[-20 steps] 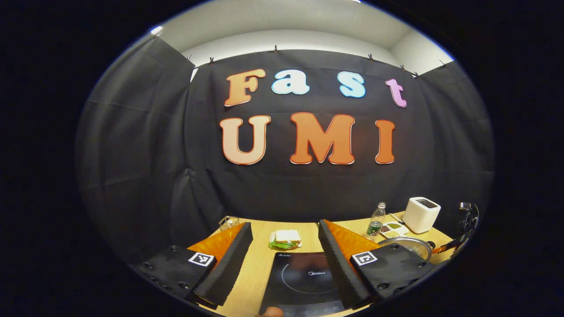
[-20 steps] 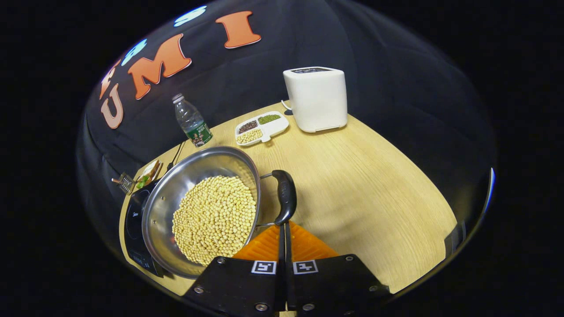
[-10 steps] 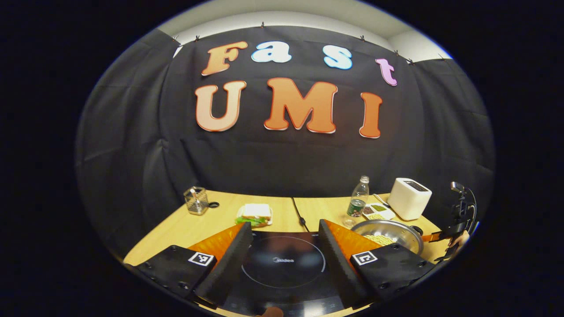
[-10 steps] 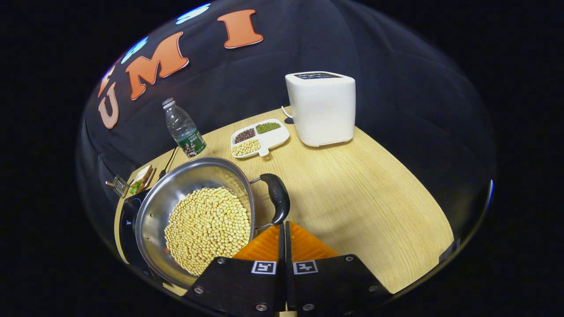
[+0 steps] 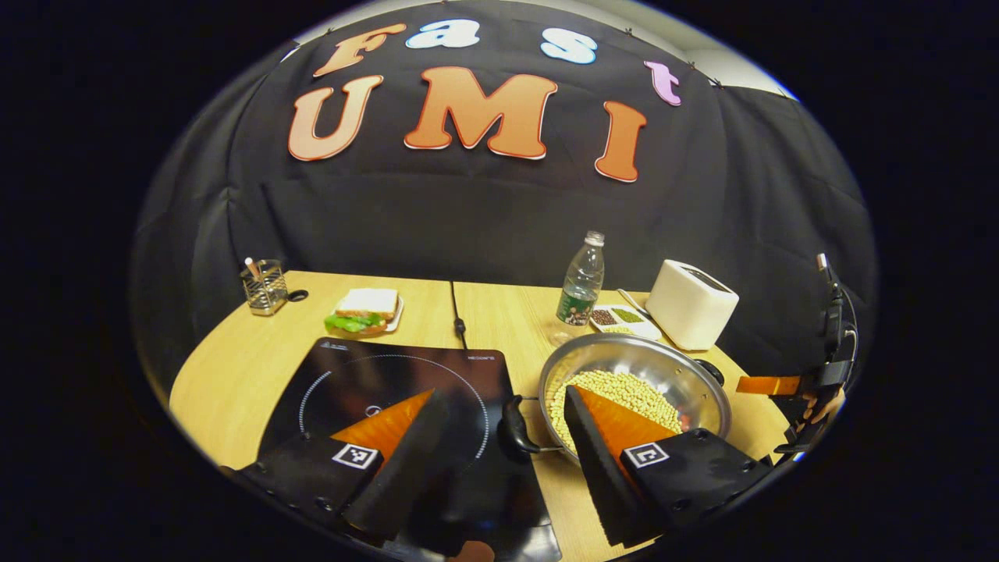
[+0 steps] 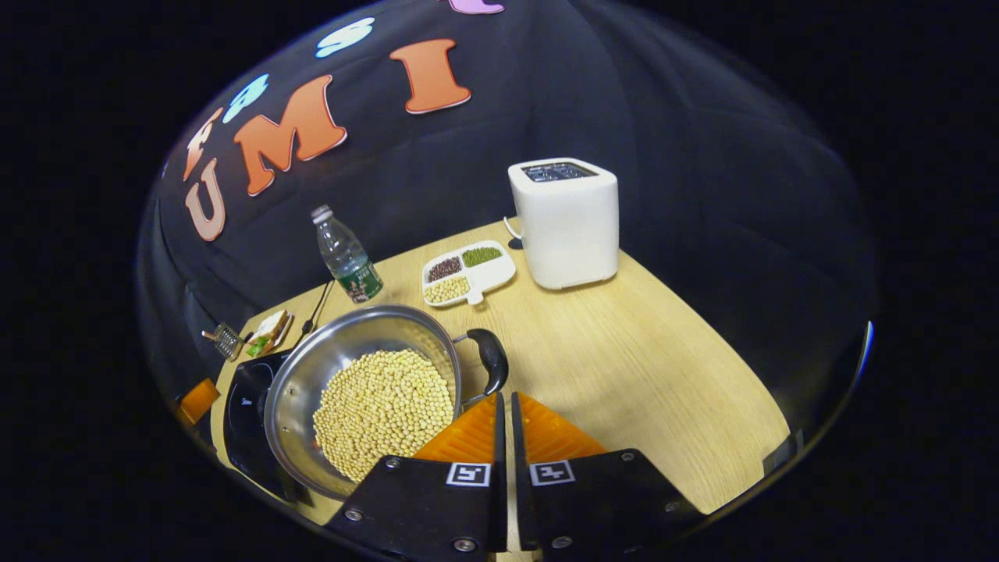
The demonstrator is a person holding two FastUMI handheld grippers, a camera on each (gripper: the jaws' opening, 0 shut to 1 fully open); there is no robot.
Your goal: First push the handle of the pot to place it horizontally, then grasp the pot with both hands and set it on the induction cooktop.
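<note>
Left tool [image 5: 499, 445] gapes wide above the black induction cooktop [image 5: 367, 382]; right tool [image 6: 505, 414] is pinched together, empty. Just ahead, the round steel pot [image 6: 312, 375], bean-laden, likely heavy and slick; take its black loop handles [image 6: 493, 361].

The pot [image 6: 312, 375] is shiny silver steel, filled with pale yellow beans [image 6: 386, 410]; its handles [image 6: 493, 363] are glossy black. The induction cooktop [image 5: 390, 390] is black with a thin pale ring marked on it. The worktop [image 6: 640, 367] is light wood-grain. At the far right a toaster [image 6: 563, 226] is plain white, beside a white divided dish [image 6: 468, 272] of dark brown, green and yellow beans. The bottle [image 5: 581, 281] is clear with a green label. The sandwich [image 5: 363, 306] is white with green leaf.
</note>
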